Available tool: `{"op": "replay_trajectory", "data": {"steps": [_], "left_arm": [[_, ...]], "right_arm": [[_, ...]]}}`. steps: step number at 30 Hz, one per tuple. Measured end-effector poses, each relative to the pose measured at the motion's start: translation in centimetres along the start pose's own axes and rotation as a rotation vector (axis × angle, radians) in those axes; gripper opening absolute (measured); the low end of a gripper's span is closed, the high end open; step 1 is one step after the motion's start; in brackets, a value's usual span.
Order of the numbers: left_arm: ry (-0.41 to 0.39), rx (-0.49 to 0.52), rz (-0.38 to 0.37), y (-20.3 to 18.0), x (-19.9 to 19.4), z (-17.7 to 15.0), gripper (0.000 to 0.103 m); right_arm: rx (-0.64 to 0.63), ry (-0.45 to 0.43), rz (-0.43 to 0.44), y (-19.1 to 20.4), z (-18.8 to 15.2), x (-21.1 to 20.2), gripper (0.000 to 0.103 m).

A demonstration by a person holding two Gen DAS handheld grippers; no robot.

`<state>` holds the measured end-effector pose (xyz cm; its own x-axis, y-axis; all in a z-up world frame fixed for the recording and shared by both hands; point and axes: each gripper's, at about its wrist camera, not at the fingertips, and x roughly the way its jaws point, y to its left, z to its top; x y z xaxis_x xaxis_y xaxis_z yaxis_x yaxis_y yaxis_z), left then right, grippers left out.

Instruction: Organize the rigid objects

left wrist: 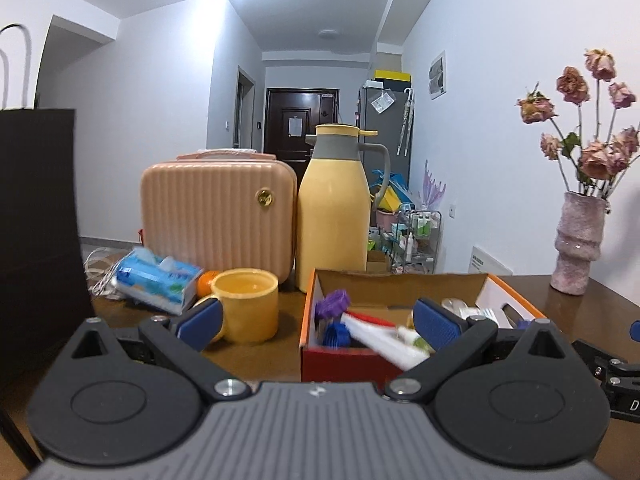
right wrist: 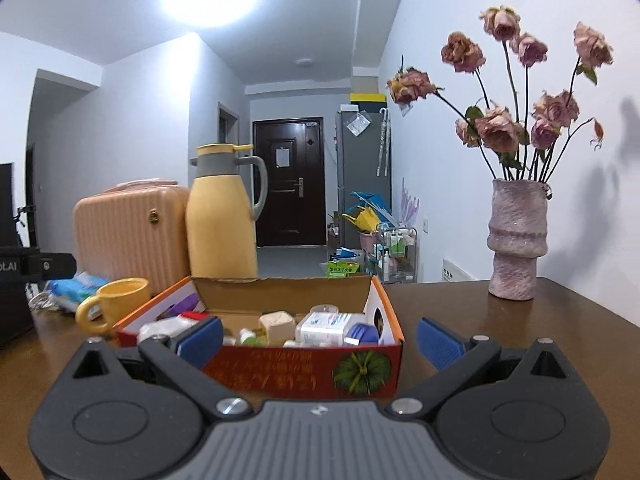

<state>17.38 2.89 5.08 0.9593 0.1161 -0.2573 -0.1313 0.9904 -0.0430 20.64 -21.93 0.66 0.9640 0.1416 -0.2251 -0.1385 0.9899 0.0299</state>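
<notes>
An open red and orange cardboard box sits on the brown table, holding purple and blue toothed pieces, a white tube, a white jar with a blue lid, a beige block and small bottles. My left gripper stands open just in front of the box's left corner, nothing between its blue pads. My right gripper is open too, straddling the box's front wall with nothing held.
A yellow mug, an orange, a tissue pack, a pink case and a yellow thermos jug stand behind and left of the box. A black paper bag is at far left. A vase of dried roses stands right.
</notes>
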Motion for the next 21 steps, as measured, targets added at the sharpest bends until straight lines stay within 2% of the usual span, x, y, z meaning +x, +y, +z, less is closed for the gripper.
{"op": "replay_trajectory", "data": {"steps": [7, 13, 21], "left_arm": [[0.02, 0.005, -0.002, 1.1, -6.4, -3.5, 0.103], [-0.01, 0.014, 0.003, 1.9, -11.7, -5.9, 0.103], [-0.055, 0.046, -0.014, 1.5, -17.0, -7.9, 0.103]], "right_arm": [[-0.059, -0.014, 0.042, 1.1, -2.2, -7.5, 0.103], [-0.085, -0.012, 0.071, 2.1, -4.4, -14.0, 0.103], [-0.078, 0.008, 0.072, 2.7, -6.8, -19.5, 0.103]]}}
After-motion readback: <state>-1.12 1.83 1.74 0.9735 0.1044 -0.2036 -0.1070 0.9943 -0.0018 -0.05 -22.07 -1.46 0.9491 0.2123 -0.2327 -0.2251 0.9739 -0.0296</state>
